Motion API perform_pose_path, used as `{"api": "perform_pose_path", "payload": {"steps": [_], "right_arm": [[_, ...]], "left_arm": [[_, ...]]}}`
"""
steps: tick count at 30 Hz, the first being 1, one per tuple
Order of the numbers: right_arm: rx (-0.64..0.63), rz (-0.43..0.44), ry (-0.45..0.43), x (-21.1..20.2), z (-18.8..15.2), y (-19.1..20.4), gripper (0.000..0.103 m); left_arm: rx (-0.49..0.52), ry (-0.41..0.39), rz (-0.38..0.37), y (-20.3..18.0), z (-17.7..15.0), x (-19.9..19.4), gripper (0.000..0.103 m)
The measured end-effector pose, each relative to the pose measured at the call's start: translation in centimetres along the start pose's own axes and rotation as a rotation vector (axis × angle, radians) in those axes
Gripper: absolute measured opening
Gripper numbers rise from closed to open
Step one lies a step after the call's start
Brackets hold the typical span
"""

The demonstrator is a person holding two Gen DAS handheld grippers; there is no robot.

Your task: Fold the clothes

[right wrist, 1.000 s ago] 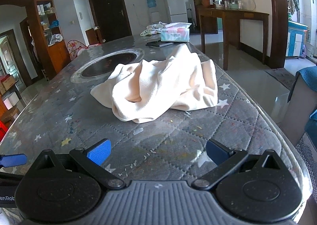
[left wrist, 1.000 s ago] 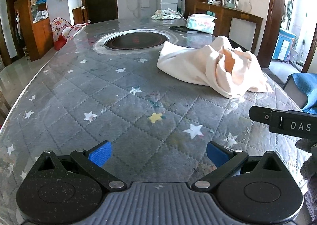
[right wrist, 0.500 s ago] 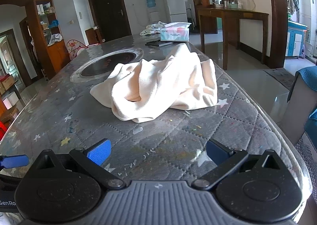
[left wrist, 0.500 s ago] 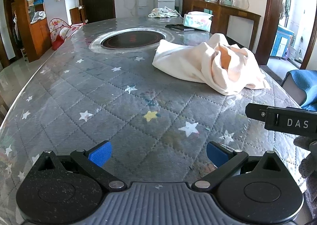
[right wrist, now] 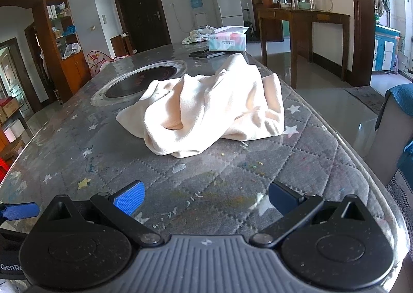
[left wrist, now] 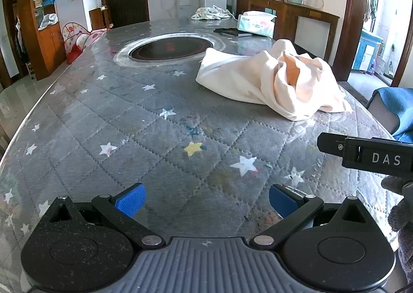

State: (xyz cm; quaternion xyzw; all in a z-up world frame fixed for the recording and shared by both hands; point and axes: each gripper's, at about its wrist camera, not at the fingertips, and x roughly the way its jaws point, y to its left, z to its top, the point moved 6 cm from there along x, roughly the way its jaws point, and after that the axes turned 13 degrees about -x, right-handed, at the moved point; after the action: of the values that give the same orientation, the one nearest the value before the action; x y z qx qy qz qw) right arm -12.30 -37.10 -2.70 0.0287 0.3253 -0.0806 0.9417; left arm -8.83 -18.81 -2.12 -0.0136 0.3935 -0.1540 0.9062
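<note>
A crumpled cream garment (left wrist: 273,83) lies in a heap on the grey quilted star-pattern table cover (left wrist: 144,122), toward the table's right side. It also shows in the right wrist view (right wrist: 206,109), straight ahead. My left gripper (left wrist: 206,200) is open and empty, low over the near table, well short and left of the garment. My right gripper (right wrist: 205,197) is open and empty, a short way in front of the garment. The right gripper's black body (left wrist: 371,156) shows at the right edge of the left wrist view.
A round dark hob (left wrist: 170,47) is set in the table beyond the garment. A tissue box (left wrist: 255,25), a dark flat object (left wrist: 229,31) and another bundle of cloth (left wrist: 210,12) lie at the far end. A blue-covered chair (right wrist: 400,112) stands to the right.
Both grippers have shifted slightly; the garment sits a little farther in the left view. Both jaws stay open and the garment has not moved.
</note>
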Motion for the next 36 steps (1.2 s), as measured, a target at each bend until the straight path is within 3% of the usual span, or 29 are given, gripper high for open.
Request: {"api": "perform_pose_path", "payload": {"steps": [20, 36], "right_arm": [[-0.011, 0.006, 0.005, 0.7, 0.2, 0.1, 0.103], [-0.052, 0.003, -0.019, 1.9, 2.6, -0.1, 0.103]], "left_arm": [[0.031, 0.009, -0.007, -0.8, 0.5, 0.8, 0.103], [0.053, -0.025, -0.002, -1.3, 3.5, 2.1, 0.103]]}}
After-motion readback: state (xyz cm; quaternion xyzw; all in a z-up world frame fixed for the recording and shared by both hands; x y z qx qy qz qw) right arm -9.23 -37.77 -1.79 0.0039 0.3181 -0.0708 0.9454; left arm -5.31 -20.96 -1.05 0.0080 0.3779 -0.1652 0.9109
